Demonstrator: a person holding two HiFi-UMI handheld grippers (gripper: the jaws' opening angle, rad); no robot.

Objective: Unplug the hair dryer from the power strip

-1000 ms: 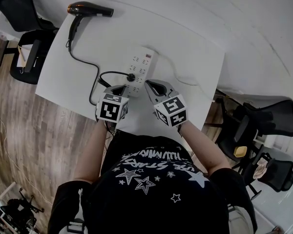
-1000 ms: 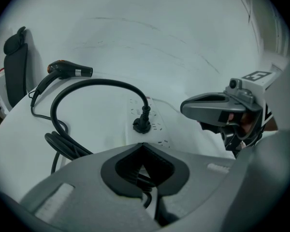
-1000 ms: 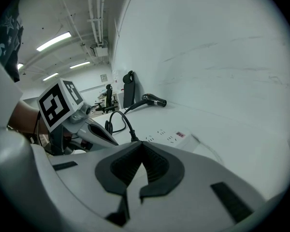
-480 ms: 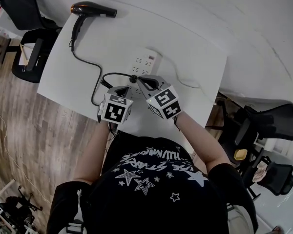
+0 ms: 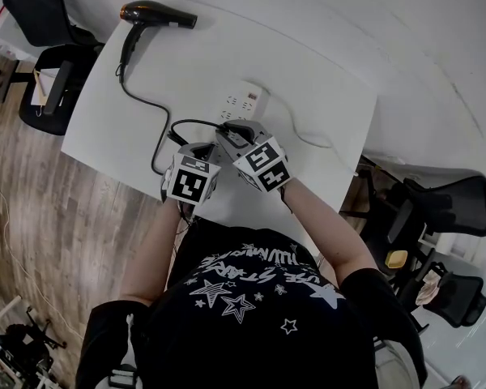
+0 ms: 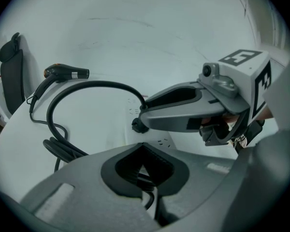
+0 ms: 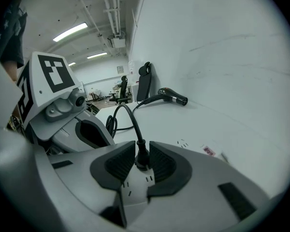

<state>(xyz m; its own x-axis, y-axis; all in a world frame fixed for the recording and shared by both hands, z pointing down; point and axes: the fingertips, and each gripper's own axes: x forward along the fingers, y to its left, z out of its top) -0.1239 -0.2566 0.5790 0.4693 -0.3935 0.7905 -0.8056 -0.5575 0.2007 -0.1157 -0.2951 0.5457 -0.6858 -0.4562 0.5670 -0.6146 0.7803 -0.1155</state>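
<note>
The black hair dryer lies at the table's far left corner. Its cord runs to a black plug seated in the white power strip. My right gripper is shut on that plug, a pad pressed to each side. In the head view the right gripper covers the strip's near half. My left gripper sits just left of it with its tips together. Cord strands show in the hollow behind the left gripper's tips; I cannot tell whether they are pinched.
A loose coil of cord lies on the white table left of the strip. The strip's own white lead trails right. Black office chairs stand left, and more chairs stand right.
My right gripper has swung left and forward over the power strip and shut around the plug. The left gripper has stayed almost where it was.
</note>
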